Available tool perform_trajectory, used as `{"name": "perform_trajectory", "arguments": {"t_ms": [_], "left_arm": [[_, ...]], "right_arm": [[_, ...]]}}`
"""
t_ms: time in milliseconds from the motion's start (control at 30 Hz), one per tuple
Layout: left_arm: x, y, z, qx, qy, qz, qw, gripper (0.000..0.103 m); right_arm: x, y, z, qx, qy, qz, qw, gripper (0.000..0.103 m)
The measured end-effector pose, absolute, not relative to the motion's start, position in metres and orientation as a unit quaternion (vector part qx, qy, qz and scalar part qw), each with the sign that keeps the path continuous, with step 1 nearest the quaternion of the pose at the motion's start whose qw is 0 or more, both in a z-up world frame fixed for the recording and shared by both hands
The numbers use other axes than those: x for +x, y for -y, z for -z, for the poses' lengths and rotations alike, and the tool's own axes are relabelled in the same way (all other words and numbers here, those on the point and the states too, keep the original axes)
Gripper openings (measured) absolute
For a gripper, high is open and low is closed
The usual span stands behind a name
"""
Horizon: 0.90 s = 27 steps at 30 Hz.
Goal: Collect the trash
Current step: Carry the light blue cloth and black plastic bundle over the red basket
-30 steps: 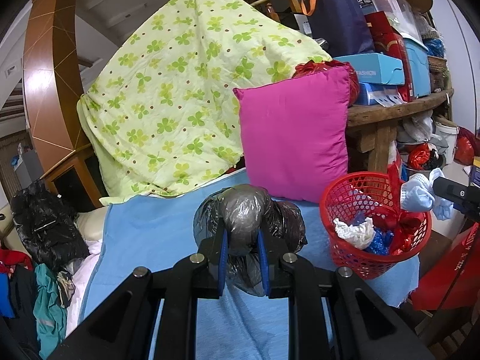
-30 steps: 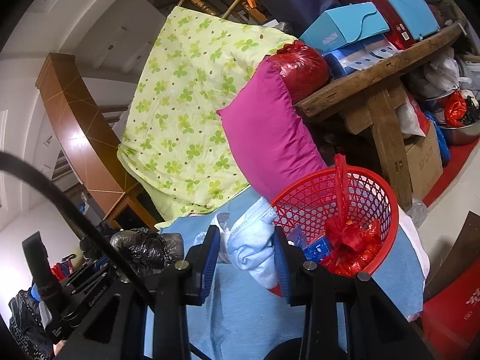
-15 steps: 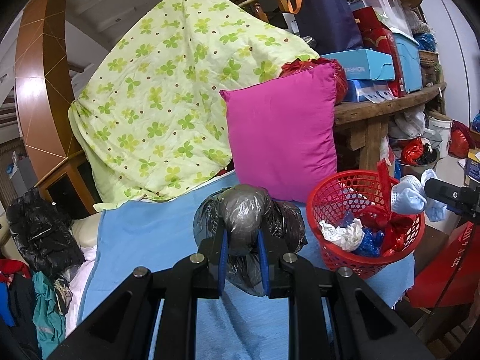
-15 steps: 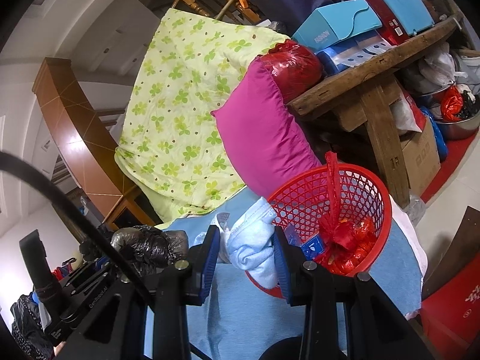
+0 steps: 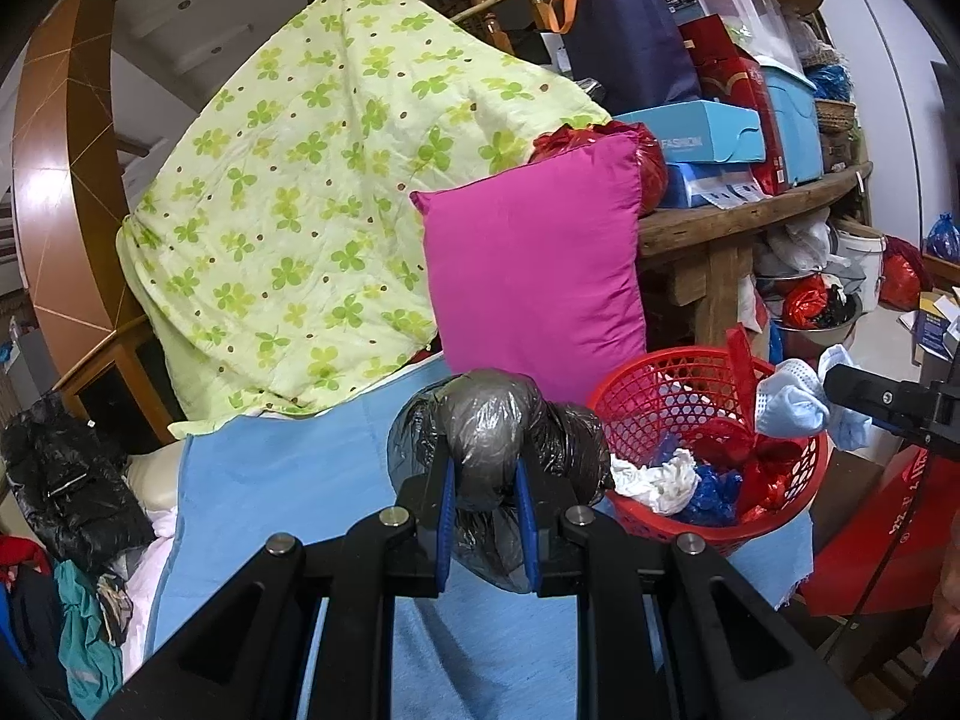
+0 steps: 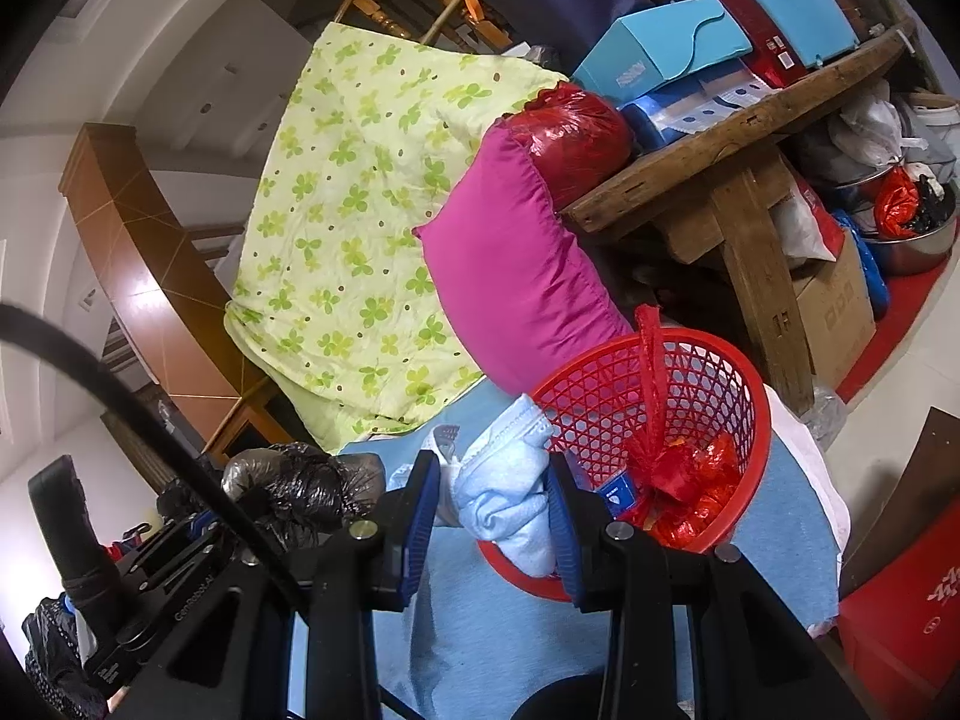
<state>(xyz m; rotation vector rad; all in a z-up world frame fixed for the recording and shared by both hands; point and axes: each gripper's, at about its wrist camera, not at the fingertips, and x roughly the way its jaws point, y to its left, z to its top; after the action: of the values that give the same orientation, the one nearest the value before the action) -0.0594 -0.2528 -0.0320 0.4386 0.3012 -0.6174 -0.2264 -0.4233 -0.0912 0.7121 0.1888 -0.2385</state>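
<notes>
My left gripper (image 5: 482, 480) is shut on a crumpled black plastic bag (image 5: 486, 438), held above the blue cloth just left of the red mesh basket (image 5: 678, 384). The bag also shows in the right wrist view (image 6: 300, 483). My right gripper (image 6: 492, 501) is shut on a wad of light blue face masks (image 6: 510, 492), held at the near rim of the red basket (image 6: 744, 396). The masks also show in the left wrist view (image 5: 792, 405) over the basket's right rim. The basket holds white tissue (image 5: 660, 477), blue scraps and red plastic wrap (image 6: 690, 480).
The basket sits on a surface covered by a blue cloth (image 5: 282, 480). A magenta pillow (image 5: 534, 264) and a green flowered quilt (image 5: 312, 210) stand behind. A wooden table (image 6: 732, 138) piled with boxes is at the right. Black bags and clothes (image 5: 66, 480) lie at the left.
Both grippers have shifted slightly right toward the basket, still holding their loads. The basket looks a little nearer in both views.
</notes>
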Motion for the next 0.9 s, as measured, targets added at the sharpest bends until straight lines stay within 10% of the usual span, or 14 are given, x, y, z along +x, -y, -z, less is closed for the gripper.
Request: {"name": "perform_trajectory", "arguments": {"t_ms": [900], "left_arm": [[-0.051,0.282,0.039,0.195,-0.171,0.363,0.895,0.019]], "right_arm": [[-0.243,0.44,0.097,0.369,-0.08,0.148,0.914,0.038]]}}
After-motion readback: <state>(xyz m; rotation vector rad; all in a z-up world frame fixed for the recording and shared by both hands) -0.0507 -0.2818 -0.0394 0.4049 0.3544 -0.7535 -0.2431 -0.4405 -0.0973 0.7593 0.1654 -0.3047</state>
